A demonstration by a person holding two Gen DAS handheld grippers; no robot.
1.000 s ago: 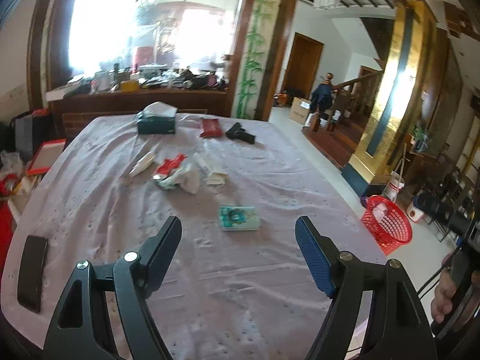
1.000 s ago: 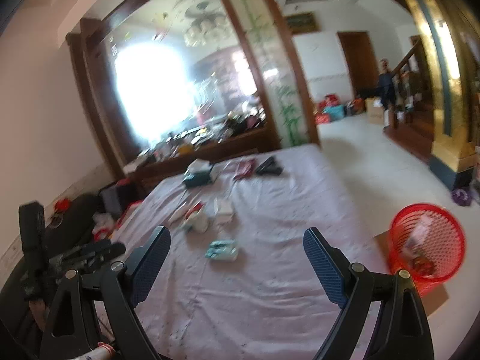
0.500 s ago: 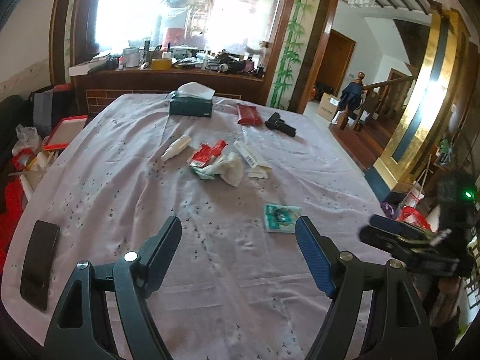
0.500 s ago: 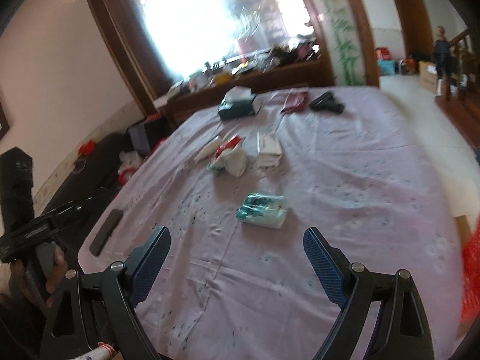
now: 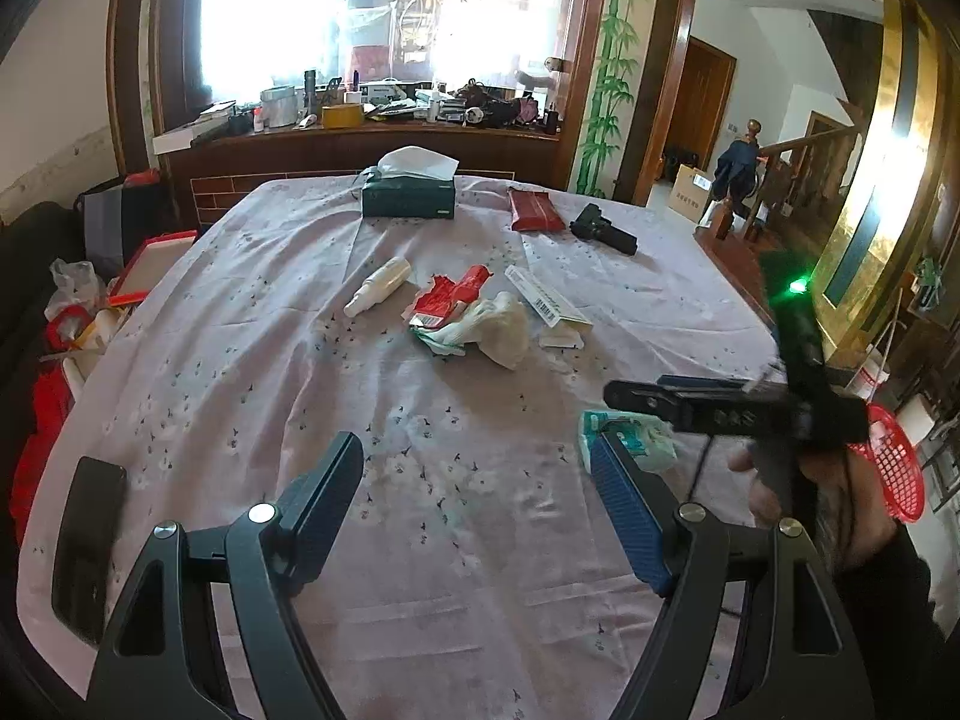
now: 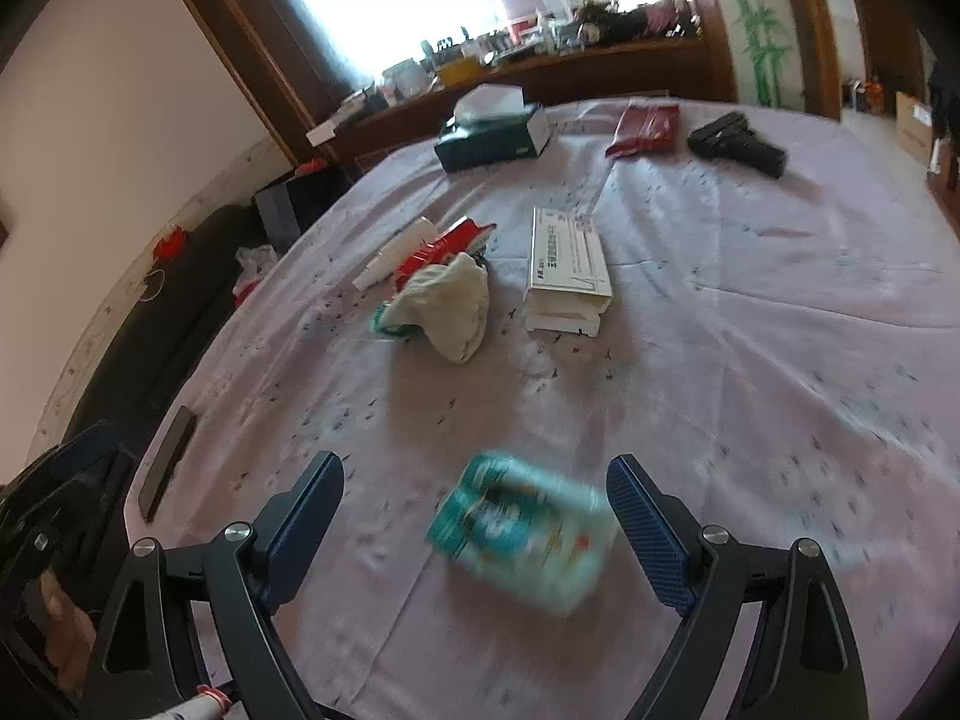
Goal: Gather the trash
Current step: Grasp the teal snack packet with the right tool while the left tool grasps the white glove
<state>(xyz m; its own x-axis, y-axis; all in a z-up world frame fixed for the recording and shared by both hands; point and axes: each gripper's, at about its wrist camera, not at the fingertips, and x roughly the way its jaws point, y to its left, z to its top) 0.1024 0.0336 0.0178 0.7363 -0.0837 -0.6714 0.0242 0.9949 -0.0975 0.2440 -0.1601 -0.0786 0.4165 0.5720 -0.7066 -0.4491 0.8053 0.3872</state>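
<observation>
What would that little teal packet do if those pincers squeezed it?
The teal packet looks like soft plastic wrap, so it would probably dent rather than resist. It lies flat on the tablecloth, so rolling seems unlikely. It appears light, and its glossy film might slip.

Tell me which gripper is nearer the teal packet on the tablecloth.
Right. The right gripper has the teal packet between its open fingers, apparently untouched. The left gripper hangs open beside it, the packet past its right finger.
</observation>
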